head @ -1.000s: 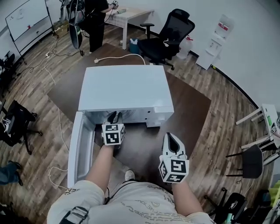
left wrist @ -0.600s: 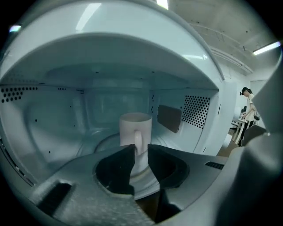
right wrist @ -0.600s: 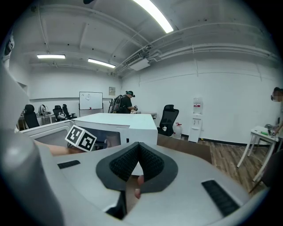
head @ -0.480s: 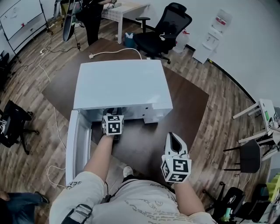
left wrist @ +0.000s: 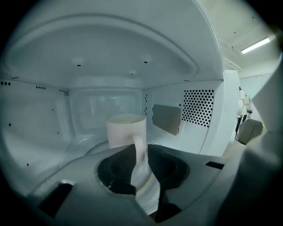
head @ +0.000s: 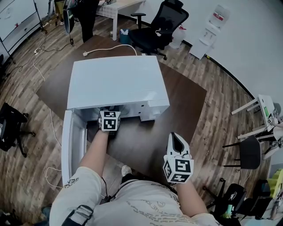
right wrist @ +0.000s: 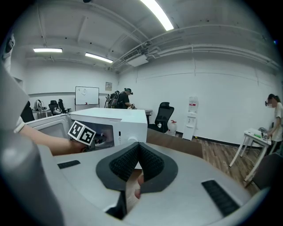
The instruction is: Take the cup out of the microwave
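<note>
A white cup (left wrist: pixel 124 130) stands upright inside the white microwave (head: pixel 115 81), its handle (left wrist: pixel 139 150) turned toward me. My left gripper (left wrist: pixel 140 153) reaches into the cavity, and its dark pads sit on either side of the handle, pressed against it. From the head view only the left marker cube (head: pixel 109 120) shows at the oven mouth; the cup is hidden there. The microwave door (head: pixel 73 145) hangs open to the left. My right gripper (head: pixel 177 140) hovers over the table's front edge, shut and empty.
The microwave sits on a dark brown table (head: pixel 181 106). A white power cable (head: pixel 106 49) trails off the back. A black office chair (head: pixel 161 26) and a standing person (head: pixel 82 11) are behind; a small white table (head: pixel 265 110) stands at right.
My left gripper has moved forward, deeper into the microwave cavity. The right gripper has stayed near the table's front edge.
</note>
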Tool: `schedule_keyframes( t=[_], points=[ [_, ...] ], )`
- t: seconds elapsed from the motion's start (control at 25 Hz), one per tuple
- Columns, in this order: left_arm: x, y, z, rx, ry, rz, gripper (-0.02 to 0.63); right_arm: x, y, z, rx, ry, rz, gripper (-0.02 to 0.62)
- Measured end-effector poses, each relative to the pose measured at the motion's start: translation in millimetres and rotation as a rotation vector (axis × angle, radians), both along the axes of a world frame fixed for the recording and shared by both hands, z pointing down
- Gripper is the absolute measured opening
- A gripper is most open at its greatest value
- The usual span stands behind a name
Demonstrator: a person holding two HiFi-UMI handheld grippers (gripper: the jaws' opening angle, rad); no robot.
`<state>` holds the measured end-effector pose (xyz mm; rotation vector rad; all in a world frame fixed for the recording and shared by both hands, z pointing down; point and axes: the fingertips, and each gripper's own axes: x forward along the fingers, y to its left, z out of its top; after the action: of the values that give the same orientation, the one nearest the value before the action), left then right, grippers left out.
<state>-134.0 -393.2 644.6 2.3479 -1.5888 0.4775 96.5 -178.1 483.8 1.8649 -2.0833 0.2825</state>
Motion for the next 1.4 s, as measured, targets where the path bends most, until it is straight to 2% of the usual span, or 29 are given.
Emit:
schedule_keyframes(
  t=[0.36,0.64,0.96,1.24,1.4],
  points=[
    [19,7,-4,0.046,0.010,0.099,0.055,8,3,5,-0.017,0.010,0.010,0.016],
    [48,38,-5,0.102,-0.039,0.210,0.048,5,6,14,-0.036,0.000,0.002,0.015],
    [59,67,-15,0.130,-0.019,0.231,0.043,-4,5,15,-0.031,-0.010,-0.016,0.016],
    [55,84,-34,0.152,-0.007,0.214,0.040,-13,3,13,-0.019,-0.030,-0.035,0.016],
    [56,99,-50,0.178,0.001,0.232,0.040,-23,0,13,-0.009,-0.055,-0.055,0.015]
  ],
)
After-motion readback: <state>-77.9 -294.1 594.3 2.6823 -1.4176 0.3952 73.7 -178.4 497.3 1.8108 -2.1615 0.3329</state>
